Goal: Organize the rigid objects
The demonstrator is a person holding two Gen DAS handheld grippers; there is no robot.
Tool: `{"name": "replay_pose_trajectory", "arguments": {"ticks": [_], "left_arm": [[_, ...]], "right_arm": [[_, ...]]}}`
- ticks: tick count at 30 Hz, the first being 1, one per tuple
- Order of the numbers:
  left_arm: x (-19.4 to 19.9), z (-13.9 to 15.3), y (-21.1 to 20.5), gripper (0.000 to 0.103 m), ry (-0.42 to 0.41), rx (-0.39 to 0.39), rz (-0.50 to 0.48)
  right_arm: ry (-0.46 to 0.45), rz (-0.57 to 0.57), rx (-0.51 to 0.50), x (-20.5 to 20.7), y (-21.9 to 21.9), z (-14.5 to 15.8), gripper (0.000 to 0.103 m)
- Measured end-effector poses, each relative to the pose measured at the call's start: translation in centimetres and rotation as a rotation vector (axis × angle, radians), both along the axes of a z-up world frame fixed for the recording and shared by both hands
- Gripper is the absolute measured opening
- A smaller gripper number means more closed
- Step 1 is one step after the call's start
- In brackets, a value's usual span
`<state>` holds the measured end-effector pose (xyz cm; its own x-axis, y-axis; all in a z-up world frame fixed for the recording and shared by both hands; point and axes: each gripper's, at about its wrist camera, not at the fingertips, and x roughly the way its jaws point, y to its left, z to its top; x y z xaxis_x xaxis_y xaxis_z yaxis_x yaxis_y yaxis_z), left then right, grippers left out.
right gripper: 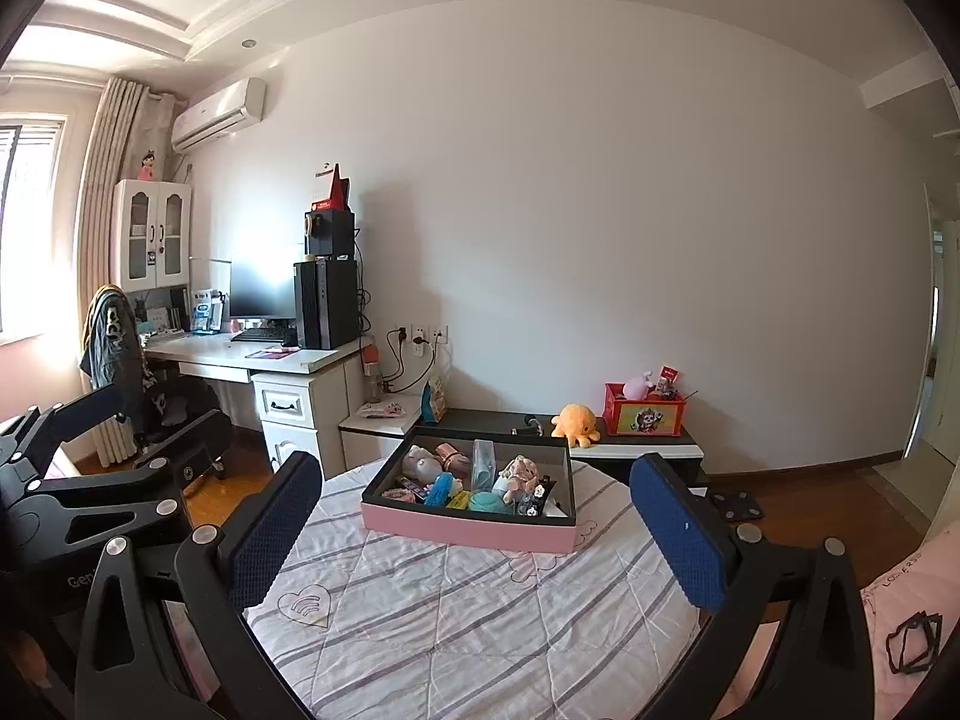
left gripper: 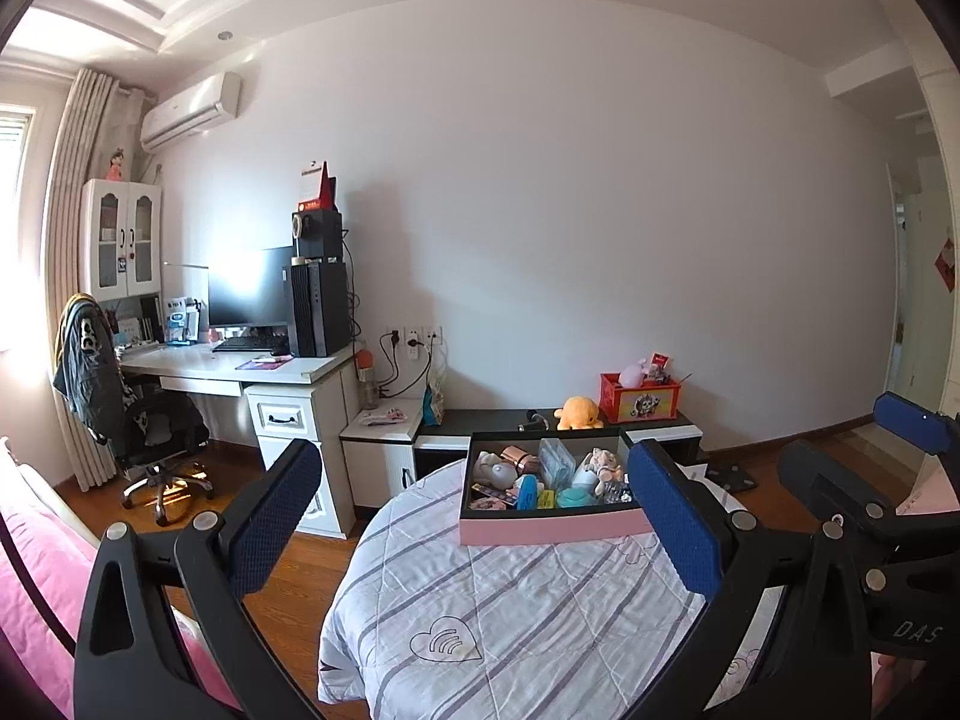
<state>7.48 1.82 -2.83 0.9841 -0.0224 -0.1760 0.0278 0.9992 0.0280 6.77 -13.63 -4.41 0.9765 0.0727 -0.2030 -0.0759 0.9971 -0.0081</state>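
A box (right gripper: pixel 468 531) of small items sits on the bed (right gripper: pixel 456 630), before a low cabinet (right gripper: pixel 480 420); desk (right gripper: pixel 240 357) left.

Pink tray (right gripper: pixel 468 531), cluttered with trinkets (right gripper: pixel 474 480)

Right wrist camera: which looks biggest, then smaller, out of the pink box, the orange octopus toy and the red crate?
1. pink box, though it is nearest the camera.
2. red crate.
3. orange octopus toy, only slightly smaller than the crate.
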Motion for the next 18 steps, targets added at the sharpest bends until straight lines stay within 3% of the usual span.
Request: {"name": "replay_pose_trajectory", "arguments": {"ticks": [6, 18], "left_arm": [[-2.0, 1.0, -0.1, 0.103, -0.042, 0.007, 0.008], [-2.7, 1.3, -0.2, 0.103, -0.042, 0.013, 0.010]], "right_arm": [[-0.044, -0.005, -0.002, -2.3, 0.1, 1.1, 0.103], [-0.050, -0.016, -0.002, -3.0, 0.1, 1.0, 0.103]]}}
